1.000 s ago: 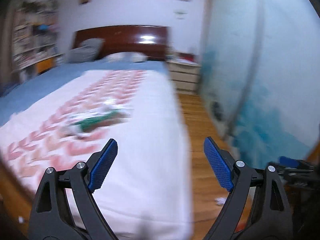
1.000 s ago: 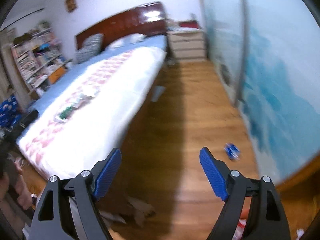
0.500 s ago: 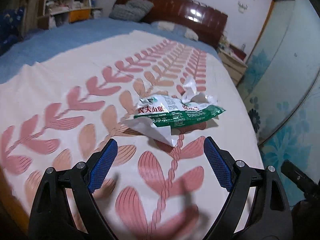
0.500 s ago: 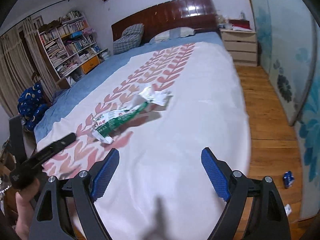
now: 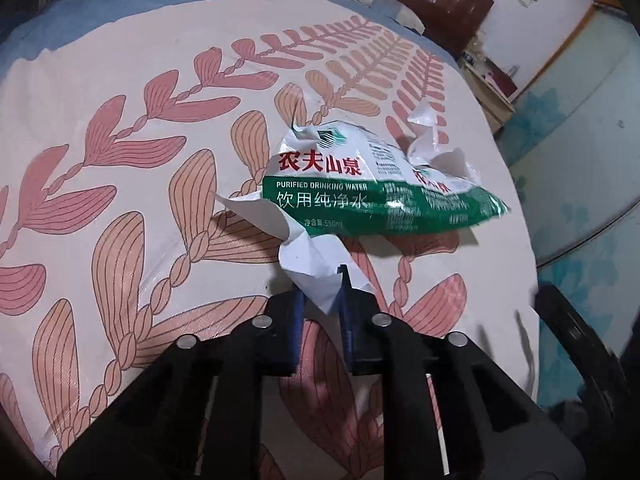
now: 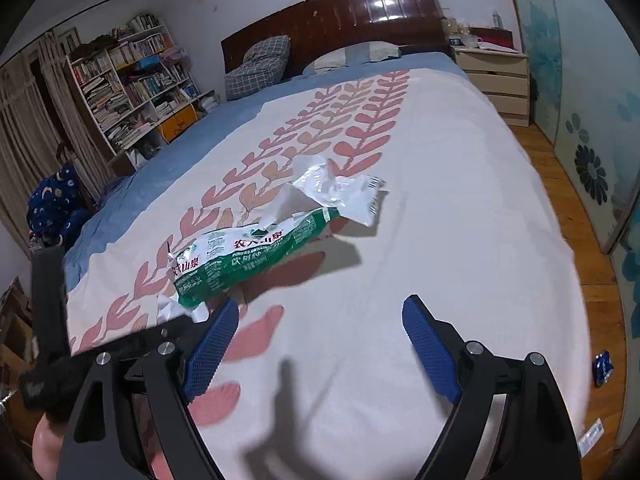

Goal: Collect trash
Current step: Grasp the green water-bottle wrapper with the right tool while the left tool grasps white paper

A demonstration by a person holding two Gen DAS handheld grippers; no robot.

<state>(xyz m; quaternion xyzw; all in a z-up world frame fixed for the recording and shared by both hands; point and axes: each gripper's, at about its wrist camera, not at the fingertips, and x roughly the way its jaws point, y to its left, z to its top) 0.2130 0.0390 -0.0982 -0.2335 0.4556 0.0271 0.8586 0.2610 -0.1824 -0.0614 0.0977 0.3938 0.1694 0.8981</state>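
Two grippers over the bed (image 6: 460,184). Left gripper (image 5: 322,300) has its blue fingers (image 5: 298,320) pinched together on the white torn corner of the plastic wrapper (image 5: 360,184); the corner sticks up between the pads. Wrapper is a crumpled green-and-white drinking water pack film with red Chinese characters and "PURIFIED DRINKING WATER" print. It lies on the bedspread, on the pink and orange leaf pattern (image 5: 132,152), stretching away from the left gripper toward the right edge of the bed. Far end is crinkled and raised, casting a shadow on the cover.

Right wrist view: same wrapper (image 6: 256,252) sits mid-bed, left of centre, its near end meeting the left gripper (image 6: 176,332) at lower left. Right gripper (image 6: 320,344) hovers above the plain white part of the cover, fingers (image 6: 210,350) spread wide apart, nothing between them, not touching the wrapper; left pad sits just beside the wrapper's near end.

Background: dark wood headboard (image 6: 352,8) at the far end, checked pillow (image 6: 260,64) against it, blue sheet (image 6: 168,156) along the left side of the bed, bookshelf (image 6: 132,80) full of books at left, light wood nightstand (image 6: 496,80) at right. Wood floor (image 6: 592,248) runs along the right side; small blue crumpled scrap (image 6: 603,368) lies on it near the bed's foot.
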